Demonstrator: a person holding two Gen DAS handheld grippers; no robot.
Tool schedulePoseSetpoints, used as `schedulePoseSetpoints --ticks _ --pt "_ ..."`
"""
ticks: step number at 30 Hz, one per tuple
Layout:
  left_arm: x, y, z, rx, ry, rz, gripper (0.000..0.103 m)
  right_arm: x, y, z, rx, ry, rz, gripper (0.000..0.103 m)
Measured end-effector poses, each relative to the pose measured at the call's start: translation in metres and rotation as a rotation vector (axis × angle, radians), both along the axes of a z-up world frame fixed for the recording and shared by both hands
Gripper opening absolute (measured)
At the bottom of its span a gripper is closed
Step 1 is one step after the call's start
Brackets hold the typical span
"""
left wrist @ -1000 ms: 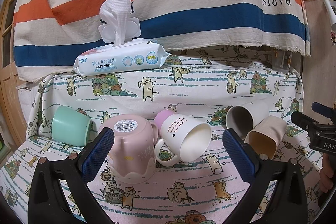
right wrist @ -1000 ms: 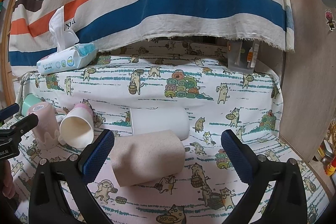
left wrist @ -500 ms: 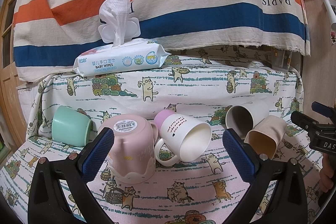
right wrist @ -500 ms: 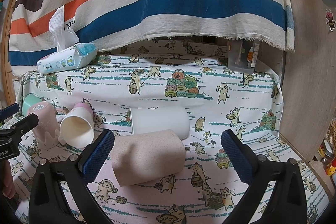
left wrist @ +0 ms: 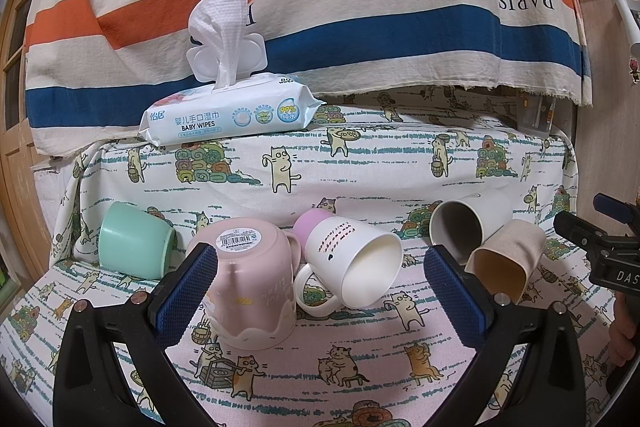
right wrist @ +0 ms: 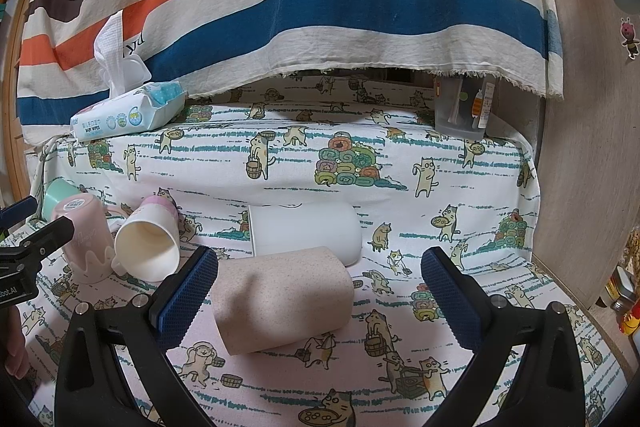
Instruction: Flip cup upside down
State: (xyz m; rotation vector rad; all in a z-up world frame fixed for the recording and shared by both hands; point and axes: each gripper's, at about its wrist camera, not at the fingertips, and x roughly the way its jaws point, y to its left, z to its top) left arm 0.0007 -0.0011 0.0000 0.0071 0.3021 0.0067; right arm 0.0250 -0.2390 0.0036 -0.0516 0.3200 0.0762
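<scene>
Several cups lie on a cat-print cloth. In the left wrist view a pink mug (left wrist: 252, 283) stands upside down, and a white mug with a lilac base (left wrist: 352, 265) lies on its side beside it. A mint cup (left wrist: 134, 247), a white cup (left wrist: 468, 227) and a beige cup (left wrist: 506, 257) also lie on their sides. My left gripper (left wrist: 320, 291) is open and empty in front of the pink and white mugs. My right gripper (right wrist: 320, 287) is open and empty, its fingers either side of the beige cup (right wrist: 280, 303), with the white cup (right wrist: 304, 231) behind.
A pack of baby wipes (left wrist: 232, 111) sits on the raised ledge behind the cups, under a striped hanging cloth (left wrist: 360, 7). A wooden panel (right wrist: 592, 147) bounds the right side. A clear box (right wrist: 464, 107) stands at the ledge's far right.
</scene>
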Motion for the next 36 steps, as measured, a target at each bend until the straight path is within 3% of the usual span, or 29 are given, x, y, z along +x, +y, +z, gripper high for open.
schedulePoseSetpoints --ticks 36 --pt "-0.0001 0.005 -0.0051 0.0 0.003 0.002 0.103 0.0003 -0.0004 0.0005 0.001 0.004 0.002 0.103"
